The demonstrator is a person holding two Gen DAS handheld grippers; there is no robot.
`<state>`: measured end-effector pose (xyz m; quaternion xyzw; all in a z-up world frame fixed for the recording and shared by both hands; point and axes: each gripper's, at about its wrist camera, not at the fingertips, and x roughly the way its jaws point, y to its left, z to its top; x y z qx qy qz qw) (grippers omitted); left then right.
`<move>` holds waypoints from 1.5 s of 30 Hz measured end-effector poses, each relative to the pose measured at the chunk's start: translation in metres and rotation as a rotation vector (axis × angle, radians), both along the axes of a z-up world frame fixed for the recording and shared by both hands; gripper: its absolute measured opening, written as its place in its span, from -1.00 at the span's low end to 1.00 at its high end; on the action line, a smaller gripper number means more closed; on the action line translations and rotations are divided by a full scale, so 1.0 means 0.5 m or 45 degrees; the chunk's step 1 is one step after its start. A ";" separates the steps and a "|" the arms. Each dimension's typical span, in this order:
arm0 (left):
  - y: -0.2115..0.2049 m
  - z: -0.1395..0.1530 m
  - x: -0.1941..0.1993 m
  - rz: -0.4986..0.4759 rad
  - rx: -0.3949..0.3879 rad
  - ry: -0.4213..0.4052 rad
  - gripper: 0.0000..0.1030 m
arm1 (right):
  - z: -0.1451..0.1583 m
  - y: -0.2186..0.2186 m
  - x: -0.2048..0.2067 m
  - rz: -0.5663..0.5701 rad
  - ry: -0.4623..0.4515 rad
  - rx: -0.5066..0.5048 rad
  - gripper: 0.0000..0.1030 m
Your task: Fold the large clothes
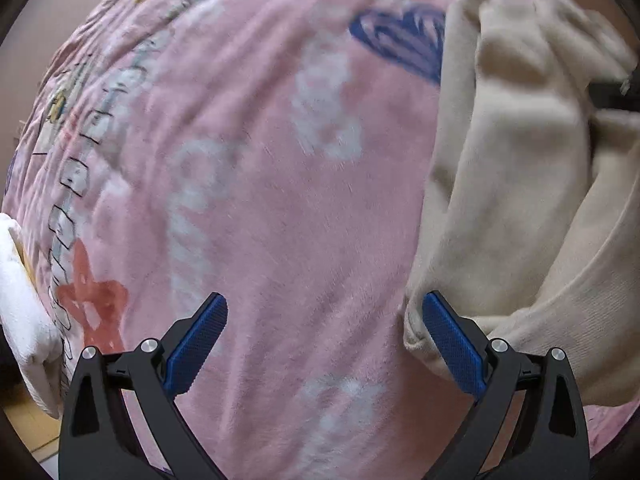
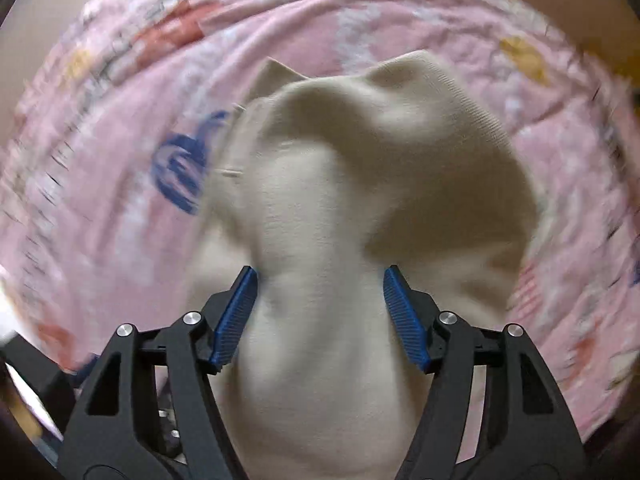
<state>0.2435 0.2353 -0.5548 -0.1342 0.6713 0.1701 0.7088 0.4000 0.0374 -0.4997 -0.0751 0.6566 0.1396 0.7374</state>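
A cream sweatshirt-like garment (image 1: 512,184) lies bunched on a pink printed blanket (image 1: 260,200), at the right of the left wrist view. My left gripper (image 1: 324,298) points down at the blanket, open wide, with only blanket between its fingers. Its right finger (image 1: 452,340) sits beside the garment's ribbed edge. In the right wrist view the cream garment (image 2: 380,168) rises in a mound under my right gripper (image 2: 320,269). Those jaws stand apart with a fold of the cloth between them, and the pads do not pinch it.
The pink blanket (image 2: 100,160) has a blue heart print (image 1: 400,40) and a red star print (image 1: 94,300). A white cloth (image 1: 20,280) lies at its left edge. A strip of wooden floor (image 1: 24,420) shows at the lower left.
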 end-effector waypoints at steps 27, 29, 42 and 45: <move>0.006 -0.107 0.124 0.033 0.181 -0.004 0.86 | 0.054 0.015 -0.031 0.103 -0.083 0.251 -0.61; 0.014 -0.099 0.096 0.109 0.288 0.037 0.86 | 0.025 0.041 -0.021 0.112 -0.057 0.240 -0.61; 0.008 -0.083 0.004 0.173 0.238 0.064 0.83 | -0.168 0.132 0.038 0.188 0.207 -0.060 -0.47; 0.028 -0.004 -0.005 0.306 0.022 -0.048 0.83 | -0.186 0.151 0.043 0.244 0.278 -0.061 -0.08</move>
